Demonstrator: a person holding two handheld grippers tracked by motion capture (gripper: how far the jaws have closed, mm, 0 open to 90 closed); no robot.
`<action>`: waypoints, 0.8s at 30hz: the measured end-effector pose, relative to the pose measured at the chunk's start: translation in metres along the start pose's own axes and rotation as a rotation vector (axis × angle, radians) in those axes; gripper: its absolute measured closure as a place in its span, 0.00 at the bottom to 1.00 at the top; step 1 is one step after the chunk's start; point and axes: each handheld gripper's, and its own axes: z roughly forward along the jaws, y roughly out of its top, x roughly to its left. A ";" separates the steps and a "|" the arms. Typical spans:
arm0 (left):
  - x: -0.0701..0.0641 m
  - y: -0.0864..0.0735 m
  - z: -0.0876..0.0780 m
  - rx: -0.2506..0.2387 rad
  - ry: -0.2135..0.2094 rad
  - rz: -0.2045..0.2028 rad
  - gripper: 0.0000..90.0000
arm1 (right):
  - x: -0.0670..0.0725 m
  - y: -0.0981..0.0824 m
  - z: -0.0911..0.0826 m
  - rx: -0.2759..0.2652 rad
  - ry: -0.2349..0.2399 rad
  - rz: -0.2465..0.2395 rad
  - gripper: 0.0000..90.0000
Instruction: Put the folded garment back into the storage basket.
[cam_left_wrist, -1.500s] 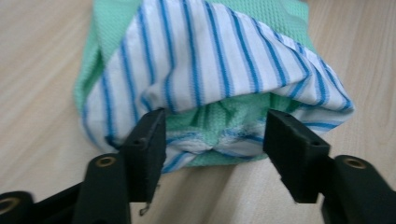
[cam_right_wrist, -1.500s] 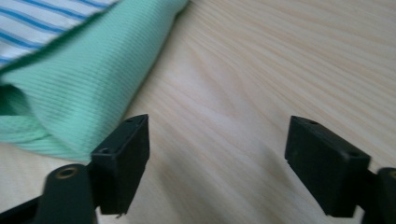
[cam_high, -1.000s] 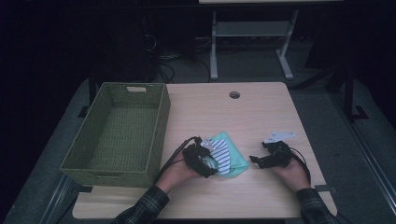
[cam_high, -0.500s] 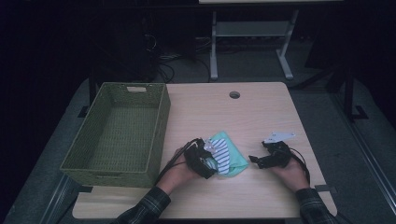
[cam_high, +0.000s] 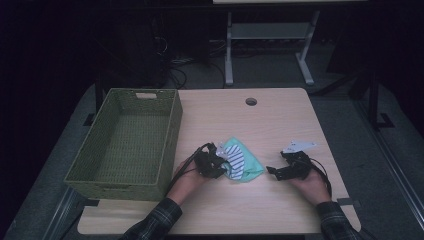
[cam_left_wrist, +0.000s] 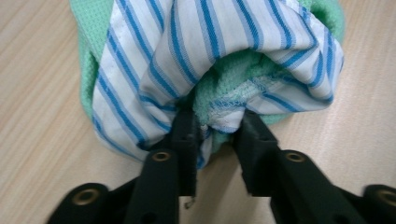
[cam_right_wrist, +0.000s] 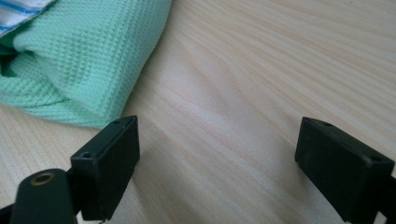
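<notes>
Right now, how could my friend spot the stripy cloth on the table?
Start at the big green basket on the left side of the wooden table. Just right of it, the left tool pinches a soft bundle. The stripy cloth is the white part with blue lines, wrapped around a plain mint-green cloth.

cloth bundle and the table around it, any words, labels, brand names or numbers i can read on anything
None can be read: the striped and green cloth bundle, the green basket and the wooden table carry no readable text.
The white piece by the right gripper is too small to tell.
</notes>
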 end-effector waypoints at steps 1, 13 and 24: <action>0.000 0.000 0.000 -0.002 0.002 0.000 0.84 | 0.000 0.000 0.000 0.000 0.000 0.000 0.15; 0.003 0.002 -0.004 -0.060 -0.054 -0.037 0.91 | 0.000 0.000 0.000 0.001 -0.001 0.003 0.15; -0.002 0.011 -0.031 -0.137 -0.074 -0.053 0.91 | 0.000 0.000 0.000 0.001 -0.001 0.002 0.15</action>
